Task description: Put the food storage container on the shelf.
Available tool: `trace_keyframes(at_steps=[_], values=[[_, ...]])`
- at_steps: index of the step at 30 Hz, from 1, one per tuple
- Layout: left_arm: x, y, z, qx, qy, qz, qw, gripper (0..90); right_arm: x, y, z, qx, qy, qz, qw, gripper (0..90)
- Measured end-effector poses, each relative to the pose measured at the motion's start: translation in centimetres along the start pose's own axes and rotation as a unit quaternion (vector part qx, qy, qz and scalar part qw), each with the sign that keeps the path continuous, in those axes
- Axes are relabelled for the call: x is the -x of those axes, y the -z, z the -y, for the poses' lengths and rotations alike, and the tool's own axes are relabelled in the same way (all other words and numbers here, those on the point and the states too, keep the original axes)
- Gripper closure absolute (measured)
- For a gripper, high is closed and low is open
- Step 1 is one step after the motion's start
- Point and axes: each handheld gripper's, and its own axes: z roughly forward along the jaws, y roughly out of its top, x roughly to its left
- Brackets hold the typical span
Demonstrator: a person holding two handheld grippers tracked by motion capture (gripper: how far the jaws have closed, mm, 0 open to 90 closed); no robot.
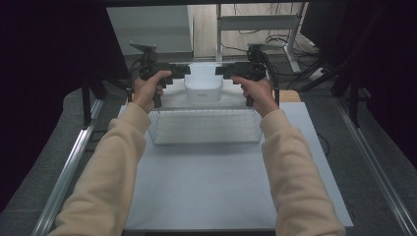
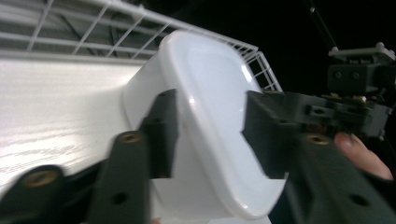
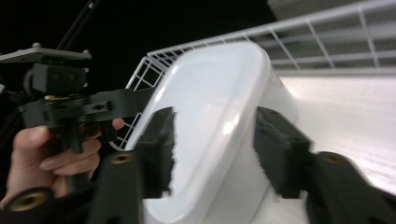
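Observation:
A white plastic container [image 1: 202, 84] with rounded corners hangs between my two grippers, just beyond the far side of the wire basket [image 1: 204, 141]. My left gripper [image 1: 183, 72] holds its left edge and my right gripper [image 1: 222, 72] its right edge. In the left gripper view the jaws of my left gripper [image 2: 212, 135] are shut across the rim of the container [image 2: 205, 79], one on the wall and one on the flat face. The right gripper view shows my right gripper [image 3: 215, 149] clamped the same way on the container [image 3: 210, 88].
The white wire basket sits on the far half of the white table [image 1: 206, 187], between my forearms. Metal rails run along both sides of the table. Desk legs and cables [image 1: 275, 39] lie on the floor beyond.

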Motion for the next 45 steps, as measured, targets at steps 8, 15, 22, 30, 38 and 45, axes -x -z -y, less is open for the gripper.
trace_keyframes(at_steps=[8, 15, 22, 30, 38, 45], values=[[2.6, 2.6, 1.9, 0.014, -0.057, -0.029, 0.9978, 35.4, -2.3, 1.9, 1.7, 0.013, 0.087, 0.030, 0.9957, 34.4], [3.2, 4.8, 4.7, 0.010, -0.097, -0.050, 0.9940, 33.9, -3.0, 4.2, 4.9, 0.024, 0.147, 0.044, 0.9878, 33.0], [3.0, 5.3, 5.9, 0.006, -0.131, -0.071, 0.9888, 33.9, -2.6, 5.2, 6.0, 0.024, 0.175, 0.049, 0.9830, 32.1], [2.9, 6.0, 8.2, 0.009, -0.157, -0.077, 0.9845, 31.8, -2.4, 6.2, 7.8, 0.026, 0.199, 0.057, 0.9780, 28.0], [3.0, 7.4, 11.5, 0.020, -0.200, -0.100, 0.9745, 24.6, -2.2, 7.8, 10.9, 0.035, 0.231, 0.059, 0.9705, 24.6], [1.9, 8.3, 15.1, 0.016, -0.212, -0.108, 0.9711, 23.0, -1.4, 9.4, 14.4, 0.041, 0.244, 0.057, 0.9672, 23.9]])
